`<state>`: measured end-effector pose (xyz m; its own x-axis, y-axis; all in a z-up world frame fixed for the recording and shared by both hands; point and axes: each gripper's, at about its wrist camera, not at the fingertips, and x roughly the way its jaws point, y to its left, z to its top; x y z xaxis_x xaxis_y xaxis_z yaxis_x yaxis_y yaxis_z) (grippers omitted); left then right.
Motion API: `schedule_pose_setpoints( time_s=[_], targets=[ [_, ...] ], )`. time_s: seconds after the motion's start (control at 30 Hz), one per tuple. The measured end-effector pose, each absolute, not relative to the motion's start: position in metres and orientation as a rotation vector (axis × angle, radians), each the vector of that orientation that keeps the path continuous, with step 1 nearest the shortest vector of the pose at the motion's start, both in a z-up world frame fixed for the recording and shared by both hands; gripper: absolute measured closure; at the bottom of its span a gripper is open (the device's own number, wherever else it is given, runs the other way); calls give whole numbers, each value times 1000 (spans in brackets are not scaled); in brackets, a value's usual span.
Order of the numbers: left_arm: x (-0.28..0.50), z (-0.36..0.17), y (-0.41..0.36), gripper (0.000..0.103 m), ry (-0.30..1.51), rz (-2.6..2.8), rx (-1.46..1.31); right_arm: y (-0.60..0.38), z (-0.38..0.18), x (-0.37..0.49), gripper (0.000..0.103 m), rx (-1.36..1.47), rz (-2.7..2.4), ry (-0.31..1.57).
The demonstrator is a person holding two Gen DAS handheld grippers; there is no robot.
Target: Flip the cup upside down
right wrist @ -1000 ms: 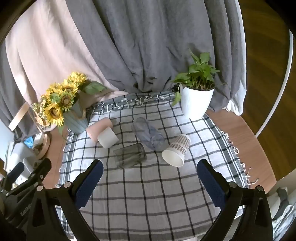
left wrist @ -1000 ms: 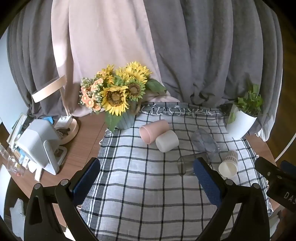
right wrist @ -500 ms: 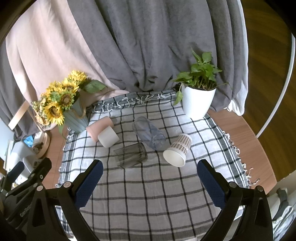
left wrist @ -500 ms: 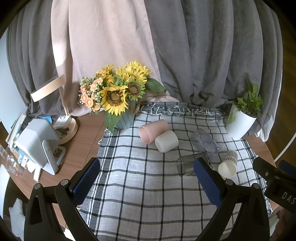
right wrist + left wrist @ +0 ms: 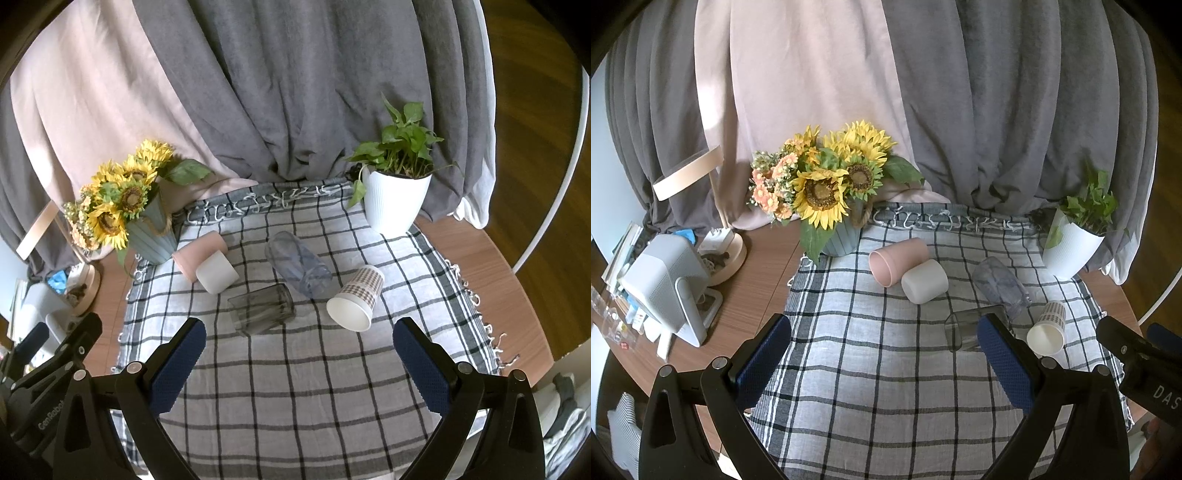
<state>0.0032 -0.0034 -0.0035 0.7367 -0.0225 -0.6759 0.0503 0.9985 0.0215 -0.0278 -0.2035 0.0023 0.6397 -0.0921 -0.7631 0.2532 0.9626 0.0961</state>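
Checked tablecloth (image 5: 295, 387) before grey curtains (image 5: 314, 92)

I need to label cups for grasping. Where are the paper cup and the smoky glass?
paper cup (image 5: 360, 298), right wrist view, on its checked side wall.
smoky glass (image 5: 263, 309), right wrist view, on its upper side wall.

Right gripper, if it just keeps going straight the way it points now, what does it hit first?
Probably the smoky grey glass lying on its side, or the checked tablecloth just before it; depth is unclear. The right gripper is open.
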Motion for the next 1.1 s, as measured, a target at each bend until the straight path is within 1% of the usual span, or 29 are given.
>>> schedule_pose_setpoints(
  time_s=[1.1],
  targets=[
    [5,-5,-2,0,749,-44,35,-204,-3,-23,1,198,-202,860]
  ],
)
